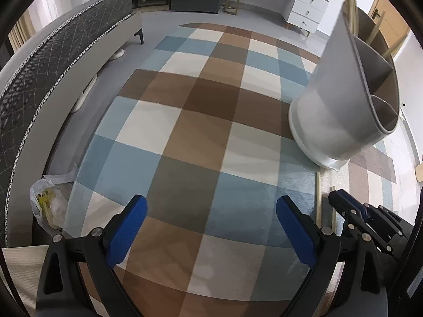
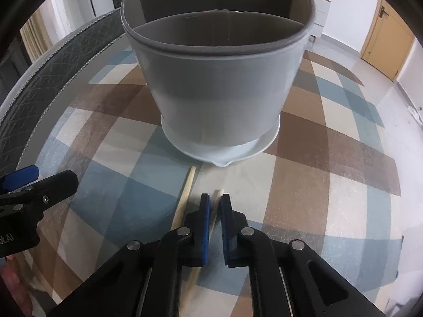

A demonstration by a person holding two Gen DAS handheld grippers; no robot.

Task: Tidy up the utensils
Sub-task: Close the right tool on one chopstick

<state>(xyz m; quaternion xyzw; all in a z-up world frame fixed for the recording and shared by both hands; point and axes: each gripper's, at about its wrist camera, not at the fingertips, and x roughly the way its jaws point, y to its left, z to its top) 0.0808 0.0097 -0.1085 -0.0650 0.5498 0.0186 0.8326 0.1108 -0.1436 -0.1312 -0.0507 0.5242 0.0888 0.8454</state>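
Note:
A white utensil holder (image 2: pixel 219 89) with grey inner dividers stands on the checked carpet (image 2: pixel 330 171), straight ahead in the right wrist view. My right gripper (image 2: pixel 215 222) is shut on a wooden chopstick (image 2: pixel 219 194) that lies on the carpet just in front of the holder's base. A second chopstick (image 2: pixel 185 195) lies loose to its left. Further left, my left gripper (image 1: pixel 214 211) hangs open over bare carpet with nothing between its blue pads. From the left wrist view, the holder (image 1: pixel 335 105) is at the right, with several chopsticks (image 1: pixel 351 8) standing in its far compartment.
A bed with a grey quilted side (image 1: pixel 53 66) runs along the left. A plastic bag (image 1: pixel 47 206) lies by the bed at the carpet's corner. White drawers (image 1: pixel 306 8) stand at the back right, and a wooden door (image 2: pixel 383 47) is at the far right.

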